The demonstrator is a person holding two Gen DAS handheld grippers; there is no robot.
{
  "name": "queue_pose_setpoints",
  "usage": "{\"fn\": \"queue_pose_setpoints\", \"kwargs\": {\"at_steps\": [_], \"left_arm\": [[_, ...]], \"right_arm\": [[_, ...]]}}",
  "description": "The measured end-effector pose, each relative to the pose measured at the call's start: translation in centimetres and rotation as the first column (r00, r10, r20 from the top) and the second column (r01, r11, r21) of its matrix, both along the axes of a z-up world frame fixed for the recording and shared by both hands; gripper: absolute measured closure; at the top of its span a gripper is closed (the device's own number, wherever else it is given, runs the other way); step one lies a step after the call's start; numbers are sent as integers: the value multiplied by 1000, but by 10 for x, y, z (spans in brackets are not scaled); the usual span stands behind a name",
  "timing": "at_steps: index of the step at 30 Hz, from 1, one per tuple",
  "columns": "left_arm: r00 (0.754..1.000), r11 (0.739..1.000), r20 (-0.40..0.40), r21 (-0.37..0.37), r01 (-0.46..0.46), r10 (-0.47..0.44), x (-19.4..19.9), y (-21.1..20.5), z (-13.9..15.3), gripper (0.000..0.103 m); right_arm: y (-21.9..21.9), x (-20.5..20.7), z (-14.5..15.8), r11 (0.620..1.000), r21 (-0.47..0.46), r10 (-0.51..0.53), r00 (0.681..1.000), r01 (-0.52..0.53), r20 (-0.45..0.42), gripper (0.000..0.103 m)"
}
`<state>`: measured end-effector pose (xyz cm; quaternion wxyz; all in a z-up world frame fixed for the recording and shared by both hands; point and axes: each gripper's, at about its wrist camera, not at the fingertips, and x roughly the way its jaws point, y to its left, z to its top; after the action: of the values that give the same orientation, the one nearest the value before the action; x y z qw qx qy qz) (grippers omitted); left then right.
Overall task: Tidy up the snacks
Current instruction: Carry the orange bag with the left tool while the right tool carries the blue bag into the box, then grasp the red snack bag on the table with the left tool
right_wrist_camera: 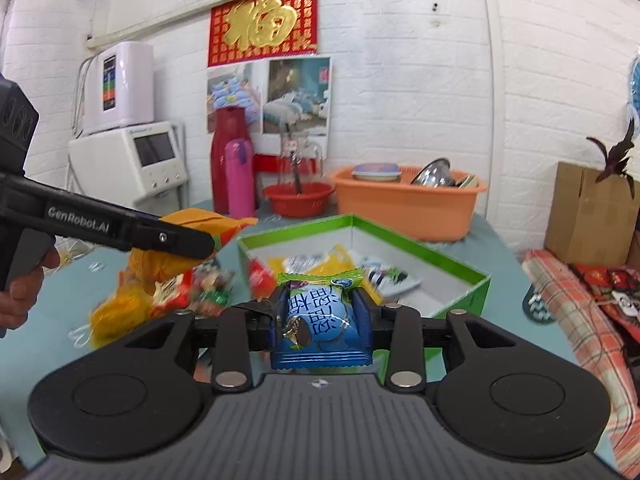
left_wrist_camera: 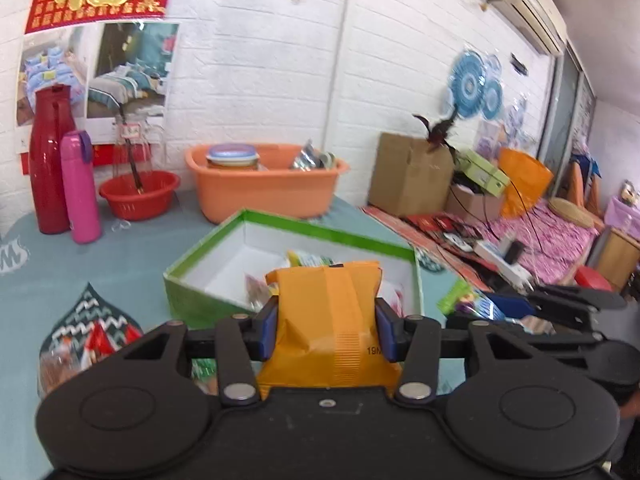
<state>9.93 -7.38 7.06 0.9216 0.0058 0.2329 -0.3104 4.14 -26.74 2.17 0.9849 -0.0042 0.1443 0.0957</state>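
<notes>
My left gripper (left_wrist_camera: 325, 330) is shut on an orange snack packet (left_wrist_camera: 328, 320), held above the teal table in front of a green box (left_wrist_camera: 208, 292). The box is white inside and holds several snack packets (left_wrist_camera: 308, 259). My right gripper (right_wrist_camera: 321, 320) is shut on a blue and green snack packet (right_wrist_camera: 320, 322), just before the same green box (right_wrist_camera: 460, 268). In the right wrist view the left gripper (right_wrist_camera: 188, 242) shows at left with the orange packet (right_wrist_camera: 200, 218), held by a hand (right_wrist_camera: 20, 292). Loose snacks (right_wrist_camera: 176, 292) lie on the table left of the box.
Behind the box stand an orange tub (left_wrist_camera: 264, 192) with dishes, a red basin (left_wrist_camera: 140, 194), a red flask (left_wrist_camera: 52, 160) and a pink bottle (left_wrist_camera: 80, 188). A cardboard box (left_wrist_camera: 408, 178) and a cluttered bed (left_wrist_camera: 540, 232) are at right. White appliances (right_wrist_camera: 128, 152) stand at far left.
</notes>
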Motion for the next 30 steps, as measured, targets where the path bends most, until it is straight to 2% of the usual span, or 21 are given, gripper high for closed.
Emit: {"fn": "queue_pose_setpoints", "kwargs": {"at_steps": [3, 7, 12, 17, 19, 20, 22, 23, 30], "left_arm": [[999, 999, -7, -18, -39, 39, 33, -4, 3, 30], [996, 997, -58, -40, -64, 62, 77, -9, -5, 30], [991, 996, -105, -24, -81, 78, 120, -19, -19, 30], [987, 996, -136, 1, -84, 83, 146, -28, -33, 30], [986, 997, -146, 6, -83, 83, 152, -31, -40, 29], [986, 996, -146, 10, -84, 85, 155, -32, -44, 21], [986, 996, -140, 19, -91, 93, 157, -33, -49, 0], [986, 996, -137, 17, -90, 91, 155, -32, -50, 0], [985, 997, -155, -12, -78, 75, 128, -22, -30, 0]], "right_arm": [[-6, 21, 4, 999, 1, -38, 999, 38, 23, 42], [-15, 49, 0, 995, 6, -96, 995, 96, 17, 41], [-24, 79, -13, 991, 17, -135, 991, 135, -24, 41], [-29, 100, -27, 987, 29, -158, 986, 159, -56, 41], [-30, 108, -33, 986, 28, -161, 984, 163, -70, 40], [-29, 110, -36, 985, 21, -168, 983, 169, -74, 40], [-27, 114, -41, 983, -3, -185, 980, 185, -73, 17], [-27, 115, -43, 980, -16, -197, 977, 197, -81, 0], [-26, 90, -29, 984, 23, -176, 984, 177, -29, 0]]}}
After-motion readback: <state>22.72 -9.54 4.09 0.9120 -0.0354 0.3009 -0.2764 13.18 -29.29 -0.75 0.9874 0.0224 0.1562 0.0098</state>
